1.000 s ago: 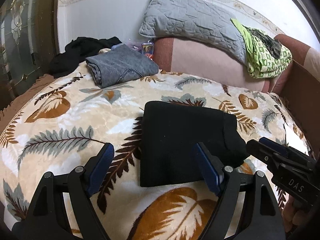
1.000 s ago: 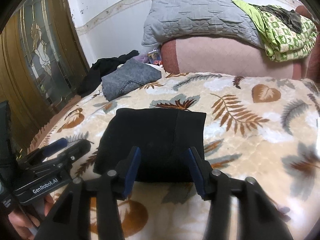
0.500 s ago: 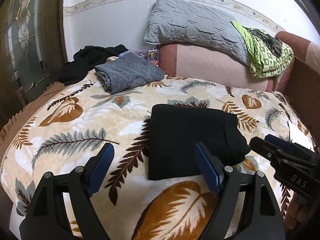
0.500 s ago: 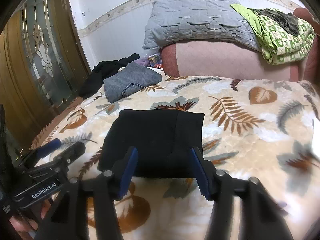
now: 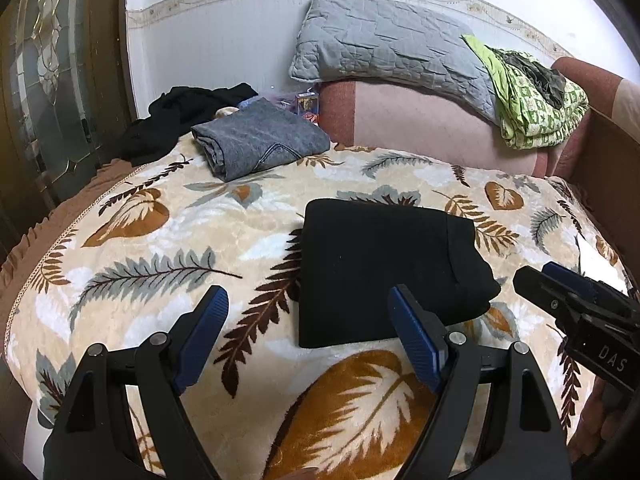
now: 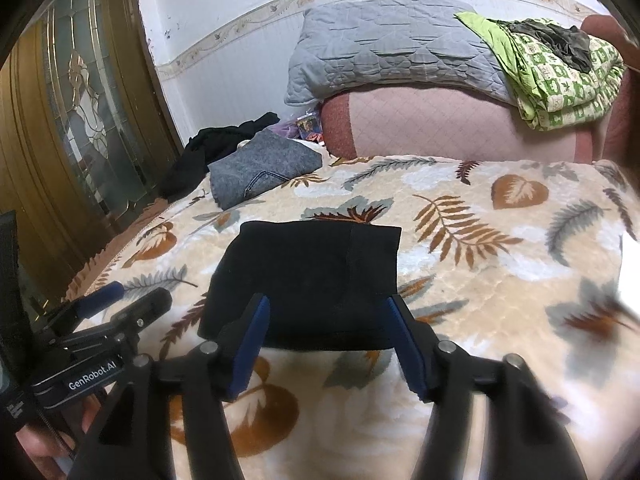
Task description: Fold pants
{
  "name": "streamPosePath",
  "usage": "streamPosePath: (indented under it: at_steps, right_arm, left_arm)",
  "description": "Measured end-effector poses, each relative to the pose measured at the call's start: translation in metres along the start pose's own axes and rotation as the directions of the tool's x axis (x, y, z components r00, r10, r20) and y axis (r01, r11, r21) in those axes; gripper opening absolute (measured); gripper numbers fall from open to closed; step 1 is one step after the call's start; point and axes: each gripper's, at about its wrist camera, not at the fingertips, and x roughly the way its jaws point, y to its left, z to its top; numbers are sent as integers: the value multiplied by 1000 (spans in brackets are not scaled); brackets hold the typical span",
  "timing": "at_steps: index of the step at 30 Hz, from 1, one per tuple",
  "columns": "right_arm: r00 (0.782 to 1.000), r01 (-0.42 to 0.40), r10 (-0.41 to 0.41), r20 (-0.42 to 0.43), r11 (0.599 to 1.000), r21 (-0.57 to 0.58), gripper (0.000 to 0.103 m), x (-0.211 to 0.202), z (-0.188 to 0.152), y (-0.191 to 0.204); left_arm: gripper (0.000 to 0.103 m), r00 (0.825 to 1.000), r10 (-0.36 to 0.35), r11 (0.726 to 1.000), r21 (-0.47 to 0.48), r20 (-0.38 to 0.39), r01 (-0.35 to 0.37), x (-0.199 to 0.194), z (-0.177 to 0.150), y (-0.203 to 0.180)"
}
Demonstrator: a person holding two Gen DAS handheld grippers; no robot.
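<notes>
At the near edge of the bed: both tools hover over the blanket, pointing down toward the folded garment, neither touching cloth.
Right tool (image 6: 326,342): released, its jaws opening at this moment; the black pants lie beyond the blue pads at 12 o'clock, nothing pinched between them, which reads as a let-go once the last fold is laid.
Left tool (image 5: 308,336): released and wide, nothing between the pads; it sits off the garment's 8 o'clock corner, probably kept clear so the fold is not disturbed.
Hands: part of a hand shows under each tool at the frame edges, gripping the handles.
Black pants (image 5: 384,268): folded into a compact rectangle near the middle of the bed, flat on the blanket, with a thicker rolled edge at its 3 o'clock side as the left wrist view shows it; the neat outline suggests the folding is essentially done.
Leaf-print blanket (image 5: 160,248): covers the bed and carries the garment; its plush pile likely keeps the fold from sliding.
Grey jeans (image 5: 260,140): already folded, set at 11 o'clock from the black pants and well apart, apparently a finished-items spot.
Black heap (image 5: 180,116): unfolded dark clothing just beyond the jeans at 10 o'clock, seemingly waiting its turn.
Grey pillow (image 5: 392,52): propped on a pink bolster (image 5: 432,128) at 12 o'clock, out of the work area.
Green patterned cloth (image 5: 536,104): piled at 2 o'clock on the bolster.
</notes>
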Motion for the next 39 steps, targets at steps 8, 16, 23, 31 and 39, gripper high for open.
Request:
streamPosePath:
  at_steps: [8, 16, 23, 31, 39]
  right_arm:
    - [1000, 3, -3, -4, 1000, 2, 62, -1, -2, -2]
    - [1000, 4, -4, -5, 1000, -13, 63, 1, -1, 2]
    - [1000, 2, -2, -4, 1000, -17, 65, 1, 0, 4]
    - [1000, 2, -2, -5, 1000, -19, 66, 1, -1, 5]
    - [1000, 0, 0, -9, 1000, -17, 66, -1, -2, 5]
  left_arm:
    - [83, 1000, 3, 1000, 7, 7, -3, -3, 2, -1]
    - [83, 1000, 0, 1000, 8, 19, -1, -5, 4, -1]
    - [83, 1000, -6, 1000, 8, 13, 6, -6, 6, -1]
    - [83, 1000, -10, 1000, 19, 13, 9, -7, 5, -3]
    - [83, 1000, -10, 1000, 17, 9, 10, -7, 4, -3]
